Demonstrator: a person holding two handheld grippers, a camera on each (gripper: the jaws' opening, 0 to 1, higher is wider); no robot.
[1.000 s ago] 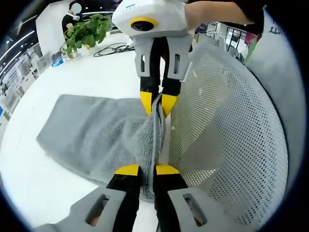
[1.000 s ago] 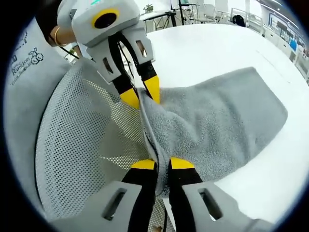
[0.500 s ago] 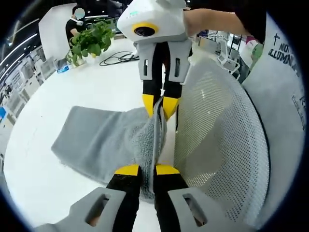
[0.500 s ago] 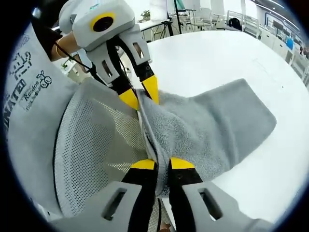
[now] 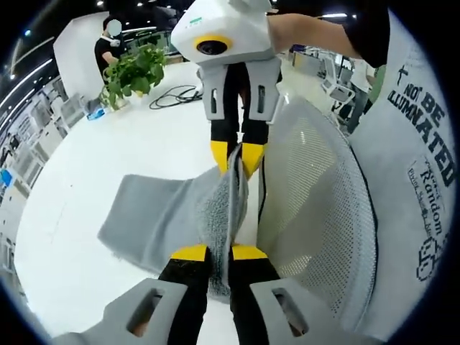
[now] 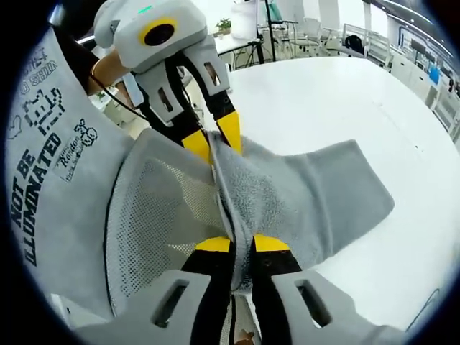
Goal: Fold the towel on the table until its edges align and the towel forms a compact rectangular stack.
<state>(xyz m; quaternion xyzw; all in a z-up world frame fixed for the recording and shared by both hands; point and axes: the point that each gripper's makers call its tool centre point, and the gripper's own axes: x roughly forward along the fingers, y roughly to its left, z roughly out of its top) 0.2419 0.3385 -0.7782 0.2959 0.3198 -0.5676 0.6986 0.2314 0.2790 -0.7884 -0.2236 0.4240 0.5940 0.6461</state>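
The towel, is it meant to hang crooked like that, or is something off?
Nothing looks damaged. The grey towel is askew: one edge is pinched up by the left gripper and right gripper, while the rest trails slanted on the white table.

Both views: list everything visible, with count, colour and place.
towel: 1, grey, near edge lifted, rest on table
table: 1, white, under towel
chair: 1, grey mesh, beside table
plant: 1, green, far end of table
cable: 1, black, near plant
bystander: 1, dark top, behind plant
left gripper: yellow tips, shut on towel
right gripper: yellow tips, shut on towel
shirt: grey, printed, beside chair
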